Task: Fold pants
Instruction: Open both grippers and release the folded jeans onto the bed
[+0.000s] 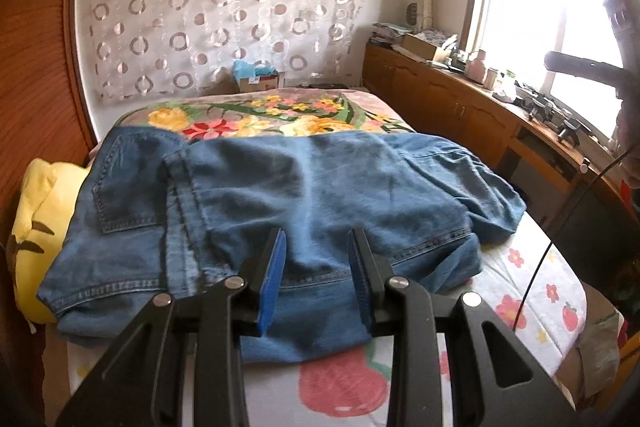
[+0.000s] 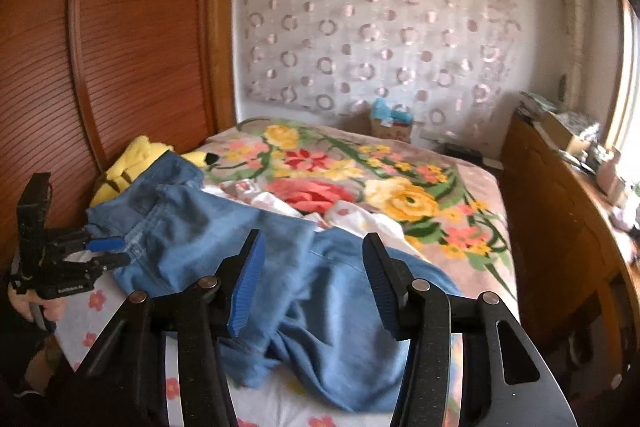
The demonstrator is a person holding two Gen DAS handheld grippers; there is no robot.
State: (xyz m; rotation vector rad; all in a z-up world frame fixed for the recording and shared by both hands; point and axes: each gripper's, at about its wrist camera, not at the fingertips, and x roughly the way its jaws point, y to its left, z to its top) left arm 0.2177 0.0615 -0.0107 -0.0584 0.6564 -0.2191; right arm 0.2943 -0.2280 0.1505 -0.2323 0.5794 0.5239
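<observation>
Blue denim pants (image 1: 304, 195) lie across the bed, folded over on themselves, with a back pocket showing at the left and a rumpled bunch at the right. My left gripper (image 1: 316, 241) hovers over their near edge, jaws apart, with no cloth between the blue pads. In the right wrist view the pants (image 2: 288, 267) stretch from the left edge toward the middle, creased and bunched near the front. My right gripper (image 2: 314, 249) stands open above them, holding nothing. The left gripper (image 2: 110, 253) shows at the far left by the pants' end, held in a hand.
A yellow plush toy (image 1: 36, 219) lies under the pants' left end. A floral blanket (image 1: 260, 119) covers the far half of the bed, a strawberry-print sheet (image 1: 344, 383) the near half. A cluttered wooden cabinet (image 1: 460, 99) runs along the right and a wooden wardrobe (image 2: 120, 67) along the left.
</observation>
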